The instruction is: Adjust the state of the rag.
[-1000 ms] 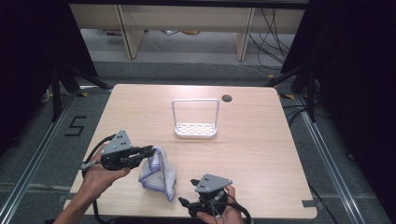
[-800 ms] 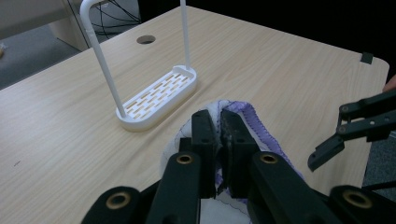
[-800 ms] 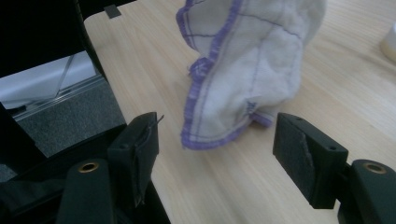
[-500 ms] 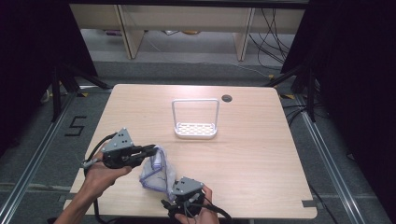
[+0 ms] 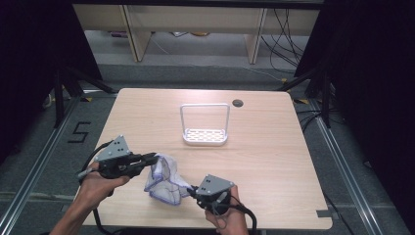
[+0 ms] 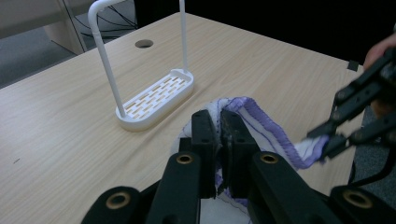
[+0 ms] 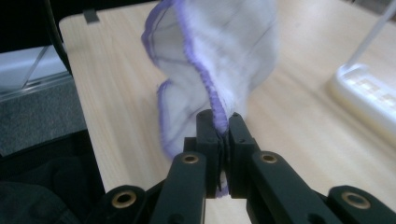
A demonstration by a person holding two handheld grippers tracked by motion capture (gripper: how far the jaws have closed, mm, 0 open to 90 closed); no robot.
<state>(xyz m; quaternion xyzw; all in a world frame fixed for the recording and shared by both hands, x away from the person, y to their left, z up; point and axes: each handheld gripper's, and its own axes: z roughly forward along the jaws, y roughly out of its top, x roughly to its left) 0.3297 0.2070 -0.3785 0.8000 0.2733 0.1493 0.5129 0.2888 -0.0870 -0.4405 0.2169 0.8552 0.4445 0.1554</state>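
Note:
A white cloth with a purple hem [image 5: 164, 178] hangs between my two grippers over the near part of the wooden table [image 5: 274, 156]. My left gripper [image 5: 152, 158] is shut on the cloth's upper edge; in the left gripper view the cloth [image 6: 261, 122] is pinched between the jaws of that gripper [image 6: 219, 122]. My right gripper [image 5: 193, 191] is shut on the cloth's lower right corner. In the right gripper view the purple hem [image 7: 205, 79] runs up from the closed jaws of this gripper [image 7: 223, 125]. The right gripper [image 6: 327, 137] also shows holding the cloth's corner in the left gripper view.
A white slotted rack with a tall hoop handle [image 5: 204, 134] stands at the table's middle, beyond the cloth. A round cable hole [image 5: 238, 103] sits near the far edge. The rack [image 6: 156, 95] lies left of the cloth in the left gripper view.
My right gripper moved left from the table's near right toward the cloth and closed on its corner. The left gripper kept its hold, and the cloth now stretches between both.

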